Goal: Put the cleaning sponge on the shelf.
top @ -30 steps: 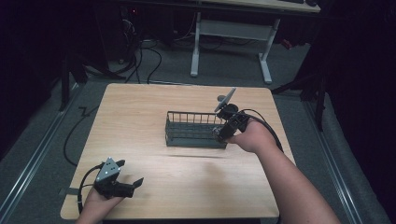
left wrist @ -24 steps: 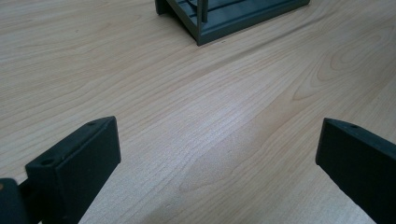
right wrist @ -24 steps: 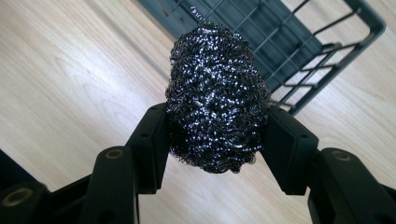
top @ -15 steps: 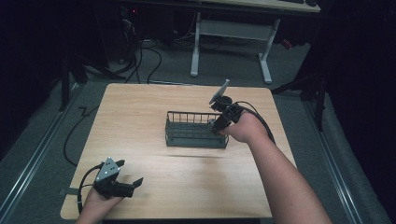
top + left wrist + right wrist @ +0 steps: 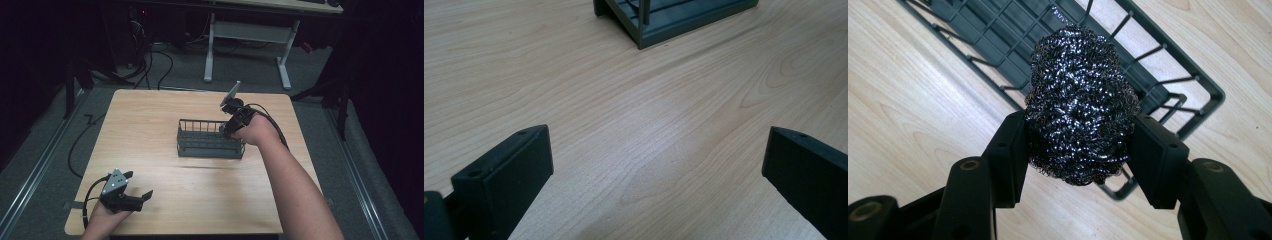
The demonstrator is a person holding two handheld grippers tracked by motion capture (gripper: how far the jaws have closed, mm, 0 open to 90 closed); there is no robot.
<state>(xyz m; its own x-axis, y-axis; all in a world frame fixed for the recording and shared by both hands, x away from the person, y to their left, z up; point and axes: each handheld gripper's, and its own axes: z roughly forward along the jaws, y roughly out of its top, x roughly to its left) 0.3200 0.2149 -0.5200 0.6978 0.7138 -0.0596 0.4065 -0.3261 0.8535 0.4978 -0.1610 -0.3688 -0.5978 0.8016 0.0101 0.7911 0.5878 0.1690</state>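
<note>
Right gripper view: a steel wool scourer (image 5: pixel 1080 102) is clamped between the two black jaws, above the corner of a dark wire basket (image 5: pixel 1168 82).

High view, centre of the frame: the right gripper (image 5: pixel 226 127) sits at the right end of the basket (image 5: pixel 210 147) on the light wooden table (image 5: pixel 150 125), its grey plate tilted upward; at lower left the left gripper (image 5: pixel 145 195) rests near the table's near edge, well apart from the basket; left gripper view: its jaws stand wide apart with nothing between them, bare wood grain (image 5: pixel 649 150) below, the basket's corner (image 5: pixel 664 25) at the upper edge.
</note>
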